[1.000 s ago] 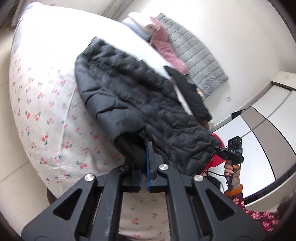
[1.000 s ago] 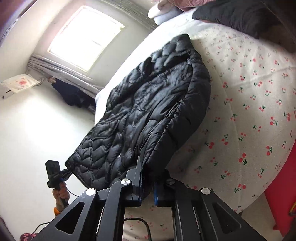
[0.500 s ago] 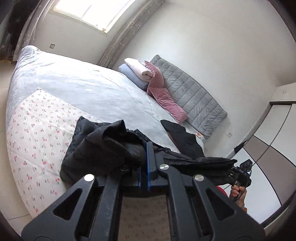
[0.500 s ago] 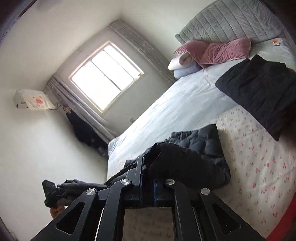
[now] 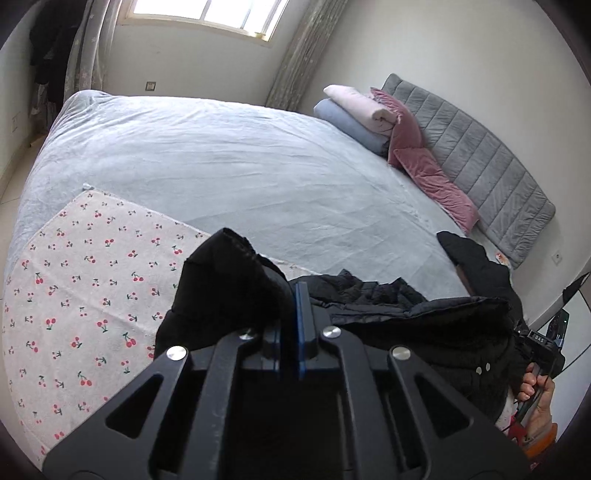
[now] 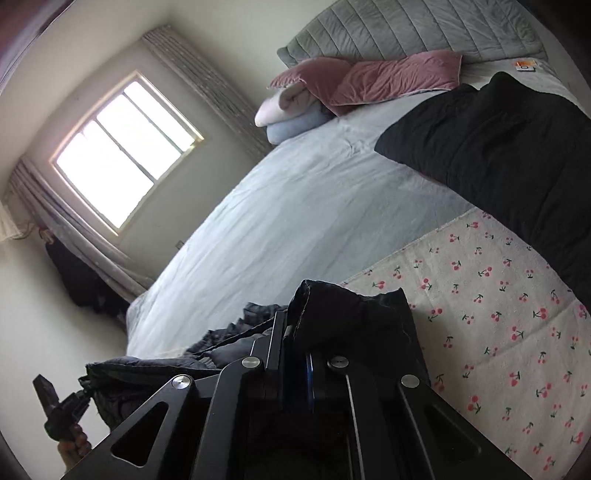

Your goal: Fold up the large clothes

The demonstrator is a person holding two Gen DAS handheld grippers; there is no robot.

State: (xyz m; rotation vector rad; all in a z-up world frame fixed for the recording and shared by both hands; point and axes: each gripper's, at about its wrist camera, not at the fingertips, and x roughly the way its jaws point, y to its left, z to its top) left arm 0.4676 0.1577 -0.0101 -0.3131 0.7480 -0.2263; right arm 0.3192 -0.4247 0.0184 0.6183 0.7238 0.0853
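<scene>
Left gripper (image 5: 290, 317) clamps black puffer jacket (image 5: 388, 306) edge; right gripper (image 6: 295, 339) clamps other edge. Jacket hangs bunched between the 2, above cherry-print sheet (image 5: 85, 288). Risks: slick padded fabric slipping out; uneven, crooked fold if lowered while bunched.

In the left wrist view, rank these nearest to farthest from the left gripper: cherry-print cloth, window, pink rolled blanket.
1. Cherry-print cloth, just left of the left gripper.
2. Pink rolled blanket, far right, near the headboard.
3. Window, top, on the far wall.
</scene>
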